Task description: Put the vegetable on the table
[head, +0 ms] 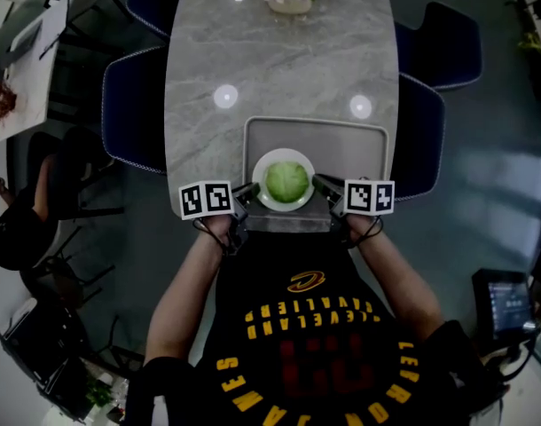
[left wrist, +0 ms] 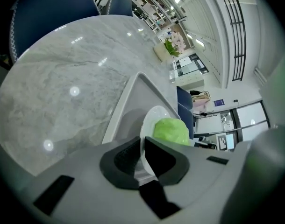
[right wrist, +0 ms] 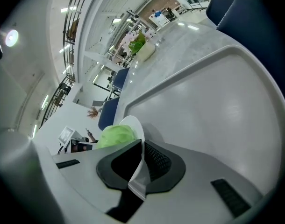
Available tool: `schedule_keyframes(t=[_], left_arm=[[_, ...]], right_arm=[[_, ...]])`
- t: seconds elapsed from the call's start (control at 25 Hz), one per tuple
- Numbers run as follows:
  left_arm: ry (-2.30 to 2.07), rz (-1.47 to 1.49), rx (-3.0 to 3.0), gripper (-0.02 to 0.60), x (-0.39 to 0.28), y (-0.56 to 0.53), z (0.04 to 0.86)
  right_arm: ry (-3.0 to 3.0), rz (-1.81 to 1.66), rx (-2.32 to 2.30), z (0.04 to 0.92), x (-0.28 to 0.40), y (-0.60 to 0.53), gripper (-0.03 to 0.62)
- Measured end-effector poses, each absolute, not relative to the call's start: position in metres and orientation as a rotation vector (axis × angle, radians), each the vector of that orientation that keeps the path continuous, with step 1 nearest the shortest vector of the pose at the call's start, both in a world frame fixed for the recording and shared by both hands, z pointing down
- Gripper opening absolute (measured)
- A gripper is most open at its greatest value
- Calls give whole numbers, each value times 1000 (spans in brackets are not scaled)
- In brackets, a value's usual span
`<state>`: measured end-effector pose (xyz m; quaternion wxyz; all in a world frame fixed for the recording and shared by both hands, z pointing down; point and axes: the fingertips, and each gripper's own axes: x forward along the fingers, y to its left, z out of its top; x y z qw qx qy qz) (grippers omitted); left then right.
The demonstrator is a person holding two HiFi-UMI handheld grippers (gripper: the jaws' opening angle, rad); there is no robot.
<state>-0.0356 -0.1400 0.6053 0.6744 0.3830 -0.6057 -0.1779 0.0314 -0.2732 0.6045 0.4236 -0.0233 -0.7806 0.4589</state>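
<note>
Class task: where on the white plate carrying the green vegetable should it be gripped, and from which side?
Grip the plate by its thin rim at two opposite points, from left and right. The vegetable fills the middle, leaving only the rim free, and opposite grips should keep it level. The left gripper and right gripper are shut on it this way, over the tray.

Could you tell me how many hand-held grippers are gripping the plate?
2: the left hand-held gripper on the left rim of the plate, the right hand-held gripper on its right rim.
</note>
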Motion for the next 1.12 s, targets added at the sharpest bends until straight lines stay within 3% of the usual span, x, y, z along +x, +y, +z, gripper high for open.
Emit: schedule_keyframes(t=[0.84, 1.12], left_arm=[[-1396, -477, 841, 32, -55, -106, 593], [-1360, -437, 870, 32, -107, -60, 602]], right_arm=[[-1970, 1164, -101, 583, 6, -243, 26], [-1963, 1168, -44, 591, -39, -193, 26]])
